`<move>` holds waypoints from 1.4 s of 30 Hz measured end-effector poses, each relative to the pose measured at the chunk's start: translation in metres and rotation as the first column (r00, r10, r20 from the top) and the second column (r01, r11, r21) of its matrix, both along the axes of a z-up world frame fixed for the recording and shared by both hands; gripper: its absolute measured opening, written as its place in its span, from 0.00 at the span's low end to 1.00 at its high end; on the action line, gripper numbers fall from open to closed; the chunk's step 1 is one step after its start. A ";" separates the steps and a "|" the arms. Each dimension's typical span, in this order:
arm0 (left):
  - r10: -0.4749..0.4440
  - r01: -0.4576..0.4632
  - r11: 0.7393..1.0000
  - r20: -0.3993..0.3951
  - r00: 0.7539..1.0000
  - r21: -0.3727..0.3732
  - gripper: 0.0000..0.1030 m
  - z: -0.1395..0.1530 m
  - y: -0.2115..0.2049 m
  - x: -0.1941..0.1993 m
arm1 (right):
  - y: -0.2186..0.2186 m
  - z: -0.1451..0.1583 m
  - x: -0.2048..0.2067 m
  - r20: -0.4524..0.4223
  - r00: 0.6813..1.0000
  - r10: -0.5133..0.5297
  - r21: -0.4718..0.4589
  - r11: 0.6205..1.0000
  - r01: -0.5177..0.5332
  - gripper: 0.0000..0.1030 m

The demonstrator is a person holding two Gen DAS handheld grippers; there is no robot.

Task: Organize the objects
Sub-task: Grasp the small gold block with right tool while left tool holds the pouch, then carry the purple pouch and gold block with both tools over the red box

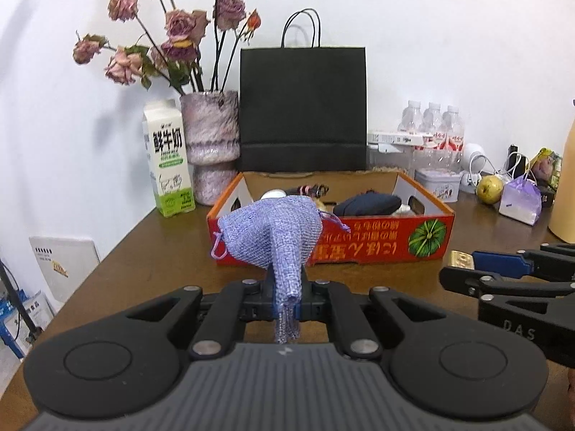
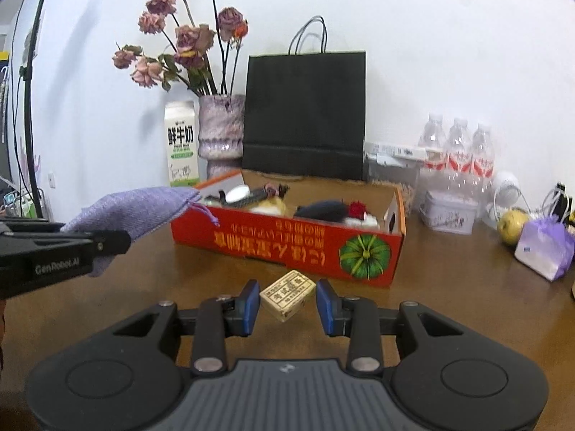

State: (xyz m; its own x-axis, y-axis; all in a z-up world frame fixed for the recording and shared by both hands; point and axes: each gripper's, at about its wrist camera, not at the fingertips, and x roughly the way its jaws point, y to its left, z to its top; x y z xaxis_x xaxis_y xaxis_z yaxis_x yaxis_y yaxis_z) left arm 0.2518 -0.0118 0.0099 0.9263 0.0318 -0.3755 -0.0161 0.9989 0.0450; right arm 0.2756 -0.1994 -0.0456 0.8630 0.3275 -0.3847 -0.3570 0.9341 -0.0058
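Now my left gripper point(image 1: 285, 287) pinches the purple mesh pouch point(image 1: 276, 230) above the table point(image 1: 143, 251), near the red box point(image 1: 377, 240); my right gripper point(image 2: 287, 303) clamps a small tan block point(image 2: 287, 294).

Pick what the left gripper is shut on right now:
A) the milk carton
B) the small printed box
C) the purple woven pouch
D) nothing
C: the left gripper is shut on the purple woven pouch, whose fabric hangs out between its closed fingers, in front of the red cardboard box. The small printed box sits between the fingers of the right gripper instead.
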 end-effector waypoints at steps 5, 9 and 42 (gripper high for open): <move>-0.002 0.002 1.000 0.014 1.000 -0.002 0.08 0.009 -0.006 0.009 | 0.005 0.013 0.007 0.029 1.000 0.009 0.003 1.000 -0.009 0.32; 0.010 -0.009 1.000 0.024 1.000 -0.011 0.08 0.014 -0.010 0.017 | 0.008 0.022 0.014 0.063 0.998 0.008 0.008 1.000 -0.009 0.32; 0.020 -0.016 0.998 0.062 0.998 -0.068 0.08 0.030 -0.024 0.120 | 0.004 0.034 0.114 0.128 0.991 -0.032 0.078 0.997 0.023 0.32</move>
State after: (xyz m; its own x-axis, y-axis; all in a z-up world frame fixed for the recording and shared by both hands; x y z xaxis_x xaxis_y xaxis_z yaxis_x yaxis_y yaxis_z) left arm 0.3721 -0.0355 0.0400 0.9475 0.0251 -0.3188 -0.0345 0.9991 -0.0240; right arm 0.3897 -0.1950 -0.0112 0.9129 0.3269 -0.2444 -0.3321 0.9430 0.0210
